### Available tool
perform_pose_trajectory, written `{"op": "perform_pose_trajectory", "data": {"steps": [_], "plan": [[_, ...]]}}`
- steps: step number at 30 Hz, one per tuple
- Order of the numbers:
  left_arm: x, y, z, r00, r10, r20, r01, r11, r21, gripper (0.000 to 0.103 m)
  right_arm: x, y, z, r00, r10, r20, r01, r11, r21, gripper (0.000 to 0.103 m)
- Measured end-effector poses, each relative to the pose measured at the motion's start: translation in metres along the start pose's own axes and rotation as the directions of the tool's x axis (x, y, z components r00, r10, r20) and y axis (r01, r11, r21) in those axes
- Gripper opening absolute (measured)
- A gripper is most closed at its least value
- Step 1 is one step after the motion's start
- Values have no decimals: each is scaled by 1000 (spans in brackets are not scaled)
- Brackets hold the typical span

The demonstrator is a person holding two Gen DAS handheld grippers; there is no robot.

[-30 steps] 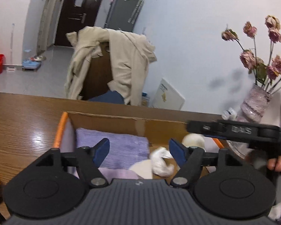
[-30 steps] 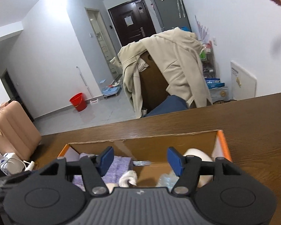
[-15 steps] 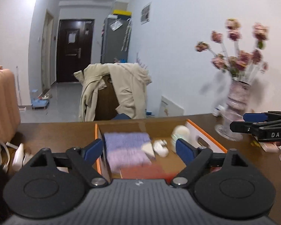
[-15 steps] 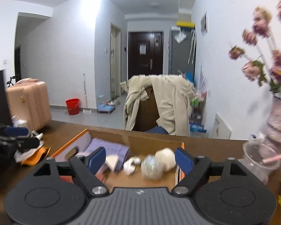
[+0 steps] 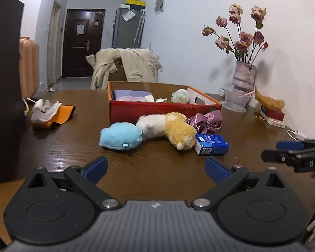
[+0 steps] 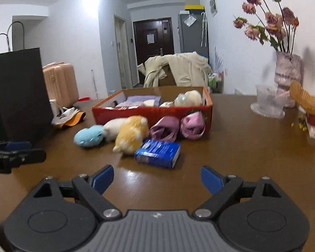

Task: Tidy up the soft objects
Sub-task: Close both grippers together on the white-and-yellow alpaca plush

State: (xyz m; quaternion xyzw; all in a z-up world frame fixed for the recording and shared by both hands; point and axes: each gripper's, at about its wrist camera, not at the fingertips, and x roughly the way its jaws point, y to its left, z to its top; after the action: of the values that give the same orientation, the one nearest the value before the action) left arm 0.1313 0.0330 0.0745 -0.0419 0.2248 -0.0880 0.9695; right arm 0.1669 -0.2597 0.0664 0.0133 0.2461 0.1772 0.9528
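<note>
A red cardboard box point(image 5: 157, 109) point(image 6: 151, 113) sits mid-table and holds a purple towel point(image 5: 132, 94) and pale soft items. In front of it lie a blue plush point(image 5: 120, 137) point(image 6: 88, 136), a white plush point(image 5: 151, 126), a yellow plush point(image 5: 180, 133) point(image 6: 132, 134) and pink satin cloth point(image 5: 205, 120) point(image 6: 178, 126). My left gripper point(image 5: 155, 168) is open and empty, low over the table, short of the plushes. My right gripper point(image 6: 156, 178) is open and empty, just short of a blue carton point(image 6: 157, 153) point(image 5: 212, 145).
A black paper bag point(image 6: 21, 92) stands at the left, with white gloves and an orange cloth point(image 5: 50, 113) beside it. A vase of dried roses point(image 5: 242, 77), a clear cup point(image 6: 268, 103) and small boxes point(image 5: 273, 115) line the right edge by the wall.
Both grippers have pulled back from over the box toward the near table edge, staying open. The plushes, satin cloth and blue carton have come into view.
</note>
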Motion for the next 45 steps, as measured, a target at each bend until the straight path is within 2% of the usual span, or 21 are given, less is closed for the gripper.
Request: {"op": "perform_pose_trajectory", "data": {"steps": [5, 11, 12, 14, 18, 24, 25, 27, 30, 33, 35, 37, 38, 39, 41, 42, 45], "plan": [[-12, -7, 3, 1000, -8, 26, 8, 1000, 17, 101, -14, 5, -5, 1000, -6, 24, 6, 1000, 1, 90], [1, -12, 9, 1000, -19, 20, 19, 1000, 7, 101, -11, -4, -3, 1000, -10, 19, 9, 999, 36, 86], [5, -11, 11, 999, -23, 27, 23, 1000, -9, 101, -7, -5, -2, 1000, -6, 15, 6, 999, 39, 83], [15, -7, 16, 999, -30, 40, 32, 998, -51, 95, 1, -5, 1, 1000, 2, 7, -3, 999, 37, 78], [49, -1, 30, 999, -37, 18, 38, 996, -84, 70, 26, -3, 11, 1000, 31, -3, -31, 999, 40, 72], [128, 15, 56, 997, -32, -68, 27, 996, -82, 46, 82, 12, 39, 995, 95, -21, -95, 995, -25, 65], [138, 17, 58, 996, -26, -81, 20, 996, -86, 38, 91, 14, 44, 994, 104, -18, -104, 994, -32, 63], [157, 23, 63, 993, -36, -114, 24, 994, -104, 32, 111, 15, 57, 992, 126, -18, -127, 991, -42, 57], [166, 27, 61, 987, -88, -133, 65, 984, -166, 33, 137, 10, 77, 989, 148, -12, -149, 988, -42, 57], [169, 23, 54, 983, -108, -146, 78, 977, -198, 42, 168, 0, 96, 982, 183, -40, -184, 982, -29, 54], [169, 20, 50, 980, -137, -147, 103, 970, -219, 53, 187, -6, 106, 974, 219, -59, -219, 976, -8, 54], [170, 13, 48, 972, -192, -137, 156, 959, -236, 77, 209, -6, 114, 954, 284, -96, -286, 958, -2, 54], [172, 7, 46, 971, -202, -132, 166, 956, -241, 80, 217, -5, 115, 948, 302, -106, -304, 953, -8, 54], [176, 1, 45, 971, -196, -136, 159, 957, -242, 79, 225, -3, 115, 941, 316, -121, -319, 948, -9, 53], [186, -11, 40, 966, -184, -180, 143, 966, -217, 67, 238, 0, 111, 939, 301, -163, -305, 952, 5, 44], [188, -15, 37, 964, -180, -197, 138, 968, -208, 61, 239, 0, 107, 940, 293, -177, -295, 955, 12, 43], [178, -13, 31, 948, -250, -196, 202, 950, -237, 57, 219, -6, 95, 946, 285, -156, -284, 958, 30, 41]]}}
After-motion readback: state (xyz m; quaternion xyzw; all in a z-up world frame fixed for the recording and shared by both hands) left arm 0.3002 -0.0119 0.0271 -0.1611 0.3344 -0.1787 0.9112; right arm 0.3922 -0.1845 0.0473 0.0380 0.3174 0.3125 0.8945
